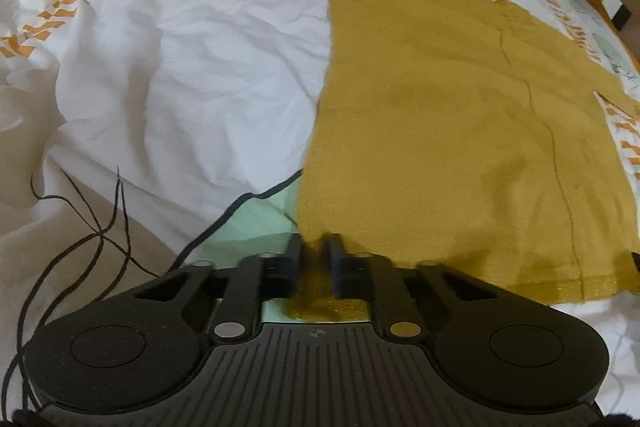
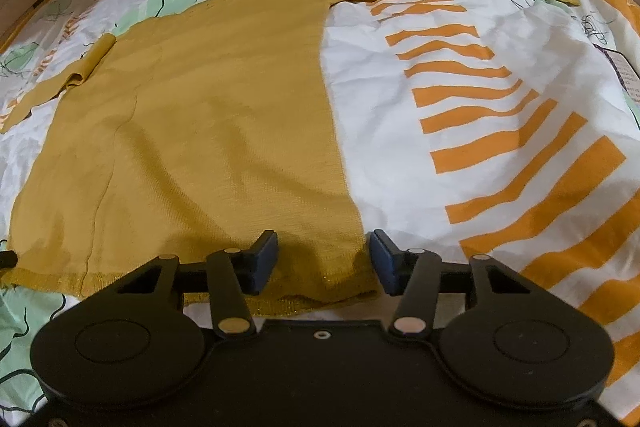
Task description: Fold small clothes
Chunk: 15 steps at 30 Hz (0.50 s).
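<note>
Fingers (image 1: 298, 263) blurred, seemingly pinching the sweater (image 1: 440, 131) hem.

Left gripper (image 1: 316, 247) seemingly pinched tight, right gripper (image 2: 323, 247) half-spread, both down-tilted.

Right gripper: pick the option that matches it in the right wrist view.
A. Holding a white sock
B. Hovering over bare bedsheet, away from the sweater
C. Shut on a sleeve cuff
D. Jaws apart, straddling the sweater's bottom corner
D. The right gripper has its blue pads apart, either side of the hem corner of the mustard sweater, without visibly pinching it.
</note>
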Motion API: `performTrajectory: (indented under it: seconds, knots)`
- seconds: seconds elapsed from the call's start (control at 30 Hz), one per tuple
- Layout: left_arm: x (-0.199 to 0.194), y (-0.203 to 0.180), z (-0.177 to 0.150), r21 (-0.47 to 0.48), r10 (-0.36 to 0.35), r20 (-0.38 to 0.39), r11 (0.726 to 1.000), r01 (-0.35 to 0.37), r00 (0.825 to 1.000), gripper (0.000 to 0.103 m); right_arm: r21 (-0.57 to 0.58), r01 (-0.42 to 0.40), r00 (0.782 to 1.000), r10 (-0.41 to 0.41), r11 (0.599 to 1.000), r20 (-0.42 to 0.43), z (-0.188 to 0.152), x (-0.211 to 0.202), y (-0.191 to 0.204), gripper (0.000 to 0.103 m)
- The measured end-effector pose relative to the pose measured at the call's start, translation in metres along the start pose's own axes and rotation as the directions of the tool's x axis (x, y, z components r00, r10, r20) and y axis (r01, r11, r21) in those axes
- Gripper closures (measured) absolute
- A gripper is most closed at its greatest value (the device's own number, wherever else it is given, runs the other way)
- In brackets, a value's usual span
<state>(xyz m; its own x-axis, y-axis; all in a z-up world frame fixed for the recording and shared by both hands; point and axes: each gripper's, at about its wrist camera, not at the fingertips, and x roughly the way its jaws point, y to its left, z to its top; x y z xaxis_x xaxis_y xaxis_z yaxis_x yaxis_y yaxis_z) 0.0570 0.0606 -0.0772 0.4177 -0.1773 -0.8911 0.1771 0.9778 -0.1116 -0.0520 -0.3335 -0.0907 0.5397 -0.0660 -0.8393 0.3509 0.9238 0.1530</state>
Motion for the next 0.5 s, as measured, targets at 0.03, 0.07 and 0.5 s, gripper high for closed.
performTrajectory:
  seconds: [0.03,0.07,0.5]
  knots:
    - [0.000,-0.002,0.001,0.013,0.001,0.001,1.000,-0.001,1.000,0.097,-0.001,-0.001,1.000,0.001,1.000,0.000,0.000,0.000,0.000,0.051]
    - [0.000,-0.004,0.001,0.024,0.005,0.004,1.000,-0.006,1.000,0.098,-0.001,-0.001,1.000,0.001,1.000,0.002,0.000,0.000,0.000,0.054]
    - [-0.051,0.034,0.018,-0.043,-0.088,0.013,0.995,0.088,0.996,0.099,0.094,-0.136,0.990,0.131,0.986,0.051,0.011,-0.052,-0.012,0.092]
